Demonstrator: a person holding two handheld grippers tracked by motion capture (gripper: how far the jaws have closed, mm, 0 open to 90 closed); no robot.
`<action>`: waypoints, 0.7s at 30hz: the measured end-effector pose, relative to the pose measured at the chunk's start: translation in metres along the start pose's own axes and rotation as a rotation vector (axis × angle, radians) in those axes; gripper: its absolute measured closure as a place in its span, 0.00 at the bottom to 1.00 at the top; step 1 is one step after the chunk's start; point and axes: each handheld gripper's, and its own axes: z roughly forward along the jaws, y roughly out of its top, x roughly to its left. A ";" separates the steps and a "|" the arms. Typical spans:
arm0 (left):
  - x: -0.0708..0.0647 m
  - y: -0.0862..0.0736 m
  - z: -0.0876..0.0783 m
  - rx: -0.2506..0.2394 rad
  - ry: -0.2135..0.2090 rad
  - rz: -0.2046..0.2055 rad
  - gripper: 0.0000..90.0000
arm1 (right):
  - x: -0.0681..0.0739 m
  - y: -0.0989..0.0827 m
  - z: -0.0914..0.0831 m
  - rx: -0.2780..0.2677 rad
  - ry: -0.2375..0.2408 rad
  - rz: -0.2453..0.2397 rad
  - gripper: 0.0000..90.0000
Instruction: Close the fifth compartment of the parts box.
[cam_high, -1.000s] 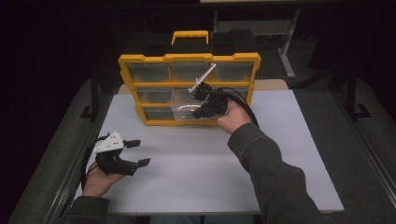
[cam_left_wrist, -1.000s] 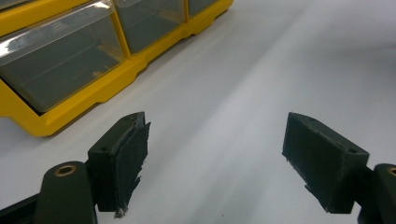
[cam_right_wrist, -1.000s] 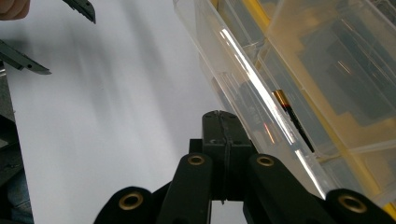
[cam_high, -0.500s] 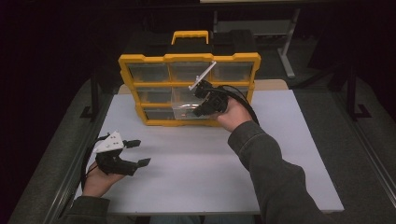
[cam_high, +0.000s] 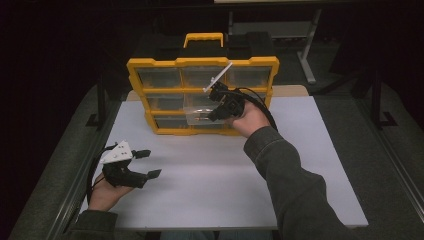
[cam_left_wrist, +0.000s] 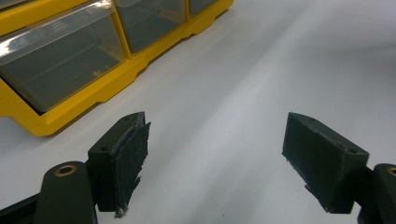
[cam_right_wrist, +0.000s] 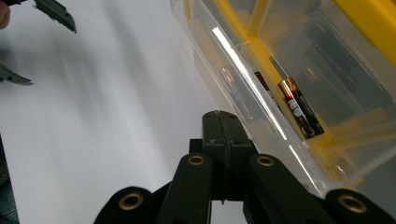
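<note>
1. Clear drawer (cam_high: 200, 114): pulled part-way out of the yellow organizer (cam_high: 202, 95), middle column, lower rows, roughly 12 o'clock from table centre. In the right gripper view the drawer wall (cam_right_wrist: 261, 93) runs just beside the closed jaws; a battery (cam_right_wrist: 299, 112) lies inside it.
2. Nearest, at 8 o'clock: left gripper (cam_high: 142, 164) held in a hand just above the white table (cam_high: 210, 190), jaws spread wide, nothing between them. Left gripper view confirms: both pads (cam_left_wrist: 126, 158) bare, table between.
3. Mid-distance, 12–1 o'clock: right gripper (cam_high: 216, 111) at the drawer front, jaws pressed fully together, pad against pad; no object seen clamped. Whether it touches the drawer: cannot tell.
4. Farthest: organizer's yellow handle (cam_high: 203, 37) at top, dark background.
</note>
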 end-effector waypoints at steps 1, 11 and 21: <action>0.000 0.000 0.000 0.001 0.000 0.003 0.24 | -0.001 0.000 0.000 -0.001 -0.005 0.003 0.99; 0.000 0.000 0.000 0.004 0.001 -0.002 0.24 | -0.007 0.000 0.001 -0.007 -0.030 0.021 0.99; 0.001 -0.001 -0.001 -0.001 0.002 -0.004 0.24 | -0.012 0.007 0.001 -0.010 -0.062 0.041 0.99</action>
